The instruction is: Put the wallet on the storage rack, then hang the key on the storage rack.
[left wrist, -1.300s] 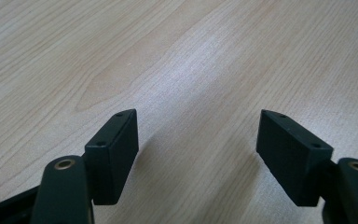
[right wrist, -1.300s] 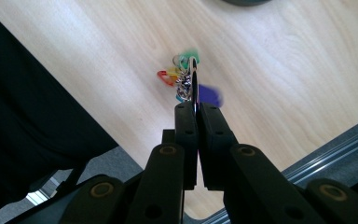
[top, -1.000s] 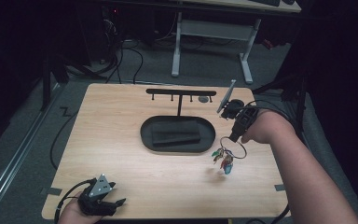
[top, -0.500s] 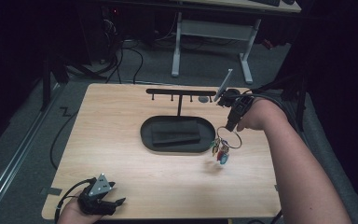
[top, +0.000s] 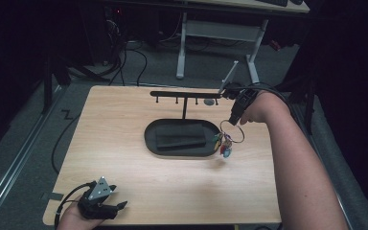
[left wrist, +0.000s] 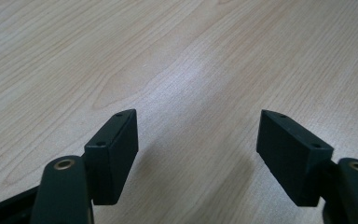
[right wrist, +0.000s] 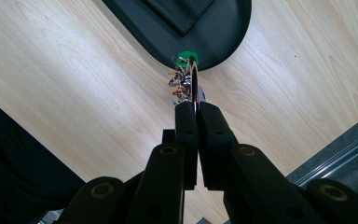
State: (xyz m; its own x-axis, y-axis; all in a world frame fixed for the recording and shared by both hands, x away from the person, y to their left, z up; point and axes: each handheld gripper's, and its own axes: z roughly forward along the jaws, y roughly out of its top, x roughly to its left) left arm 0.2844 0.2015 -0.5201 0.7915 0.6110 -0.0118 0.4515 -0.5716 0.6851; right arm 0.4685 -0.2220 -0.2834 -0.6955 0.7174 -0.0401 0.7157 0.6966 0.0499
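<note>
My right gripper (top: pixel 233 120) is shut on a metal key ring (top: pixel 232 131), and a bunch of coloured keys (top: pixel 224 144) dangles from it above the right end of the black oval tray (top: pixel 149 139). In the right gripper view the ring (right wrist: pixel 194 81) stands edge-on between the closed pads, with the keys (right wrist: pixel 182 79) hanging over the tray rim (right wrist: pixel 223 44). A black T-shaped hook rack (top: pixel 184 94) rises behind the tray, its bar just left of my right hand. My left gripper (top: pixel 120 206) rests open near the table's front left corner, nothing between its pads (left wrist: pixel 116 149).
A dark flat pad (top: pixel 179 135) lies inside the tray. The wooden table (top: pixel 124 172) ends close behind the rack. Beyond it stand a white desk frame (top: pixel 182 52) and cables on the grey floor. A small grey object (top: pixel 210 101) lies under the rack's bar.
My right gripper has carried the key ring up and toward the back, from the table right of the tray to just over the tray's right end. The left gripper has stayed put.
</note>
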